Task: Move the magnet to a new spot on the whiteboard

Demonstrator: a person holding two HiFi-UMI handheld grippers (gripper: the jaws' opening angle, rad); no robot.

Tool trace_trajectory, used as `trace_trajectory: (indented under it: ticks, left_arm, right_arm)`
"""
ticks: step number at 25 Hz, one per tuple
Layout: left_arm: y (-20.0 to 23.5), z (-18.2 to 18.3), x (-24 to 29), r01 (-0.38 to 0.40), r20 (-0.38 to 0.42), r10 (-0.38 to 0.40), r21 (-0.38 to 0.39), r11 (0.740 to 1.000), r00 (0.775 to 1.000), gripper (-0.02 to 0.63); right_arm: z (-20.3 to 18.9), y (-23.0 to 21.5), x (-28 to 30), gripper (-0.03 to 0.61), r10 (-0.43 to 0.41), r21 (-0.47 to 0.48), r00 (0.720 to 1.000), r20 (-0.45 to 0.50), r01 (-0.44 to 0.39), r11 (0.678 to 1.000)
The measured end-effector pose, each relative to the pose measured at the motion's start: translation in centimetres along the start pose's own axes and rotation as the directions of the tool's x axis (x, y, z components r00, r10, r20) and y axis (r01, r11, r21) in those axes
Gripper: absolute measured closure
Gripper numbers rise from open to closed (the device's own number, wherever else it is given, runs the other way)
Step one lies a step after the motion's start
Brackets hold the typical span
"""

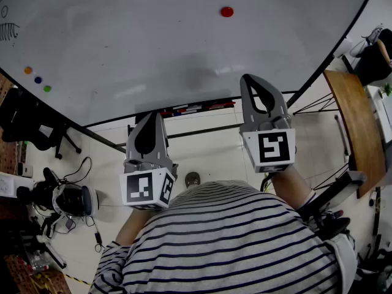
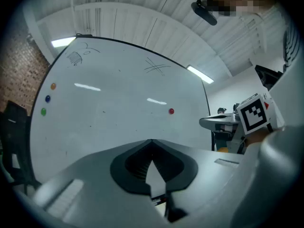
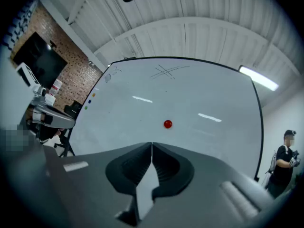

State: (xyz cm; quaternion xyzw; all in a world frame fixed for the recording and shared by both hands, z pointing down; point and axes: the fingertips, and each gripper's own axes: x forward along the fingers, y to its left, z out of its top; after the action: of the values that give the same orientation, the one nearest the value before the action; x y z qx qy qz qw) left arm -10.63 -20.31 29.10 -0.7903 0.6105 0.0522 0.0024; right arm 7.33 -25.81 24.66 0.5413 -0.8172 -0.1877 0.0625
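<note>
I hold the right gripper [image 1: 250,79] and the left gripper [image 1: 156,116] with jaws together and empty, pointed at the whiteboard [image 1: 135,35] but apart from it, I think because the red magnet [image 1: 227,11], stuck on the board ahead of the right one, is not yet reached.

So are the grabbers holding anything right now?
No, nothing is held. The left gripper and the right gripper are both shut and empty. The red magnet sits on the whiteboard, away from both.
</note>
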Motion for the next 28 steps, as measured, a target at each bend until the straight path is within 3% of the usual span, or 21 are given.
trace_trajectory:
  ticks: [2, 6, 12, 18, 28]
  left_arm:
    - [-0.2, 0.4, 0.3, 0.025, 0.005, -0.025, 0.0, 1.0, 1.0, 0.597]
    - [0.4, 0.5, -1.8, 0.058, -0.007, -0.058, -0.003, 0.998, 0.998, 0.597]
    - [2.1, 0.6, -3.1, 0.025, -0.003, -0.025, -0.006, 1.0, 1.0, 0.597]
    - [2.7, 1.0, -2.1, -0.038, 0.003, 0.038, 0.003, 0.999, 0.999, 0.597]
    - [3.5, 1.1, -2.2, -0.09, 0.007, 0.09, 0.004, 0.996, 0.996, 0.597]
  right_arm:
    - [0.9, -0.5, 0.8, 0.526, -0.014, -0.029, 1.0, 0.026, 0.015, 0.999]
    - [2.6, 0.5, 0.8, 0.488, -0.06, -0.08, 0.997, 0.047, 0.064, 0.995]
    - [4.4, 0.9, 3.1, 0.437, -0.09, -0.153, 0.995, 0.037, 0.094, 0.984]
    - [3.5, 0.6, 5.9, 0.428, -0.06, -0.145, 0.998, 0.028, 0.063, 0.987]
    - [4.6, -0.1, 6.4, 0.443, -0.08, -0.155, 0.993, 0.082, 0.092, 0.984]
